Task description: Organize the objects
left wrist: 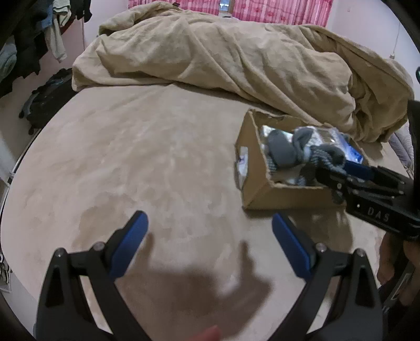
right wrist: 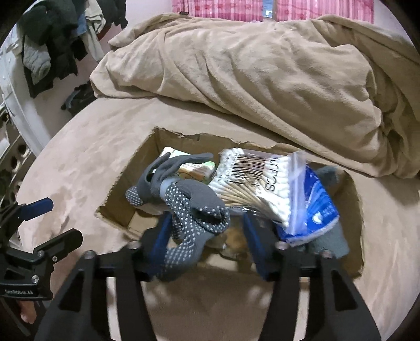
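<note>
A torn cardboard box (right wrist: 126, 183) sits on the bed and also shows in the left wrist view (left wrist: 252, 162). It holds a bag of cotton swabs (right wrist: 257, 181), a blue packet (right wrist: 319, 207) and a small green-and-white carton (right wrist: 195, 170). A grey dotted glove (right wrist: 189, 209) lies over the box's near edge, draped between my right gripper's fingers. My right gripper (right wrist: 207, 223) is open over the box; it also shows in the left wrist view (left wrist: 349, 168). My left gripper (left wrist: 210, 223) is open and empty above the bare sheet, left of the box.
A rumpled tan duvet (left wrist: 236, 57) lies across the back of the bed, just behind the box. The beige sheet (left wrist: 131, 157) spreads to the left. Clothes hang at far left (left wrist: 31, 39), with a dark bag (left wrist: 50, 97) on the floor. Pink curtains (right wrist: 223, 8) hang behind.
</note>
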Demonstrator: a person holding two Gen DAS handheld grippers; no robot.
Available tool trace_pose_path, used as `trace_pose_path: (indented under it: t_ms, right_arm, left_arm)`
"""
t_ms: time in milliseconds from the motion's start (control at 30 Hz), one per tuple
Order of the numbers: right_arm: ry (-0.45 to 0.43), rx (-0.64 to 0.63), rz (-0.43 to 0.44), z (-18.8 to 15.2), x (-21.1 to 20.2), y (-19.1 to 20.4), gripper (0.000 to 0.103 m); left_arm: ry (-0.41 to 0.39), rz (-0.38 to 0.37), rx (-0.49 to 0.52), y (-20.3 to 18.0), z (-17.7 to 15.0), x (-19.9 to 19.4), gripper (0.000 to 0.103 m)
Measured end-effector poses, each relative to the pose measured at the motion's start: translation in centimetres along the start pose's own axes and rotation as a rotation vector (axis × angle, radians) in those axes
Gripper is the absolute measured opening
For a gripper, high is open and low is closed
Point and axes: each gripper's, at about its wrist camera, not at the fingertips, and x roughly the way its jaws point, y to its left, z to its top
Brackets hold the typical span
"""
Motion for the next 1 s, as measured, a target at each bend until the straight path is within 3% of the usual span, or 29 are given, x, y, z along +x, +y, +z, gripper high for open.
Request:
trace_pose_path:
  t_ms: [600, 1000]
  right_arm:
    - [-0.044, 0.079, -0.018, -3.7, -8.9, -1.3, 0.065]
    - [-0.066, 0.132, -0.058, -7.6, -17.0, -2.0, 0.065]
  left_arm:
    - [-0.100, -0.056, 0.032, -4.3, -2.9, -10.1, 0.096]
    - [-0.084, -0.121, 0.045, -7.8, -4.7, -13.8, 0.097]
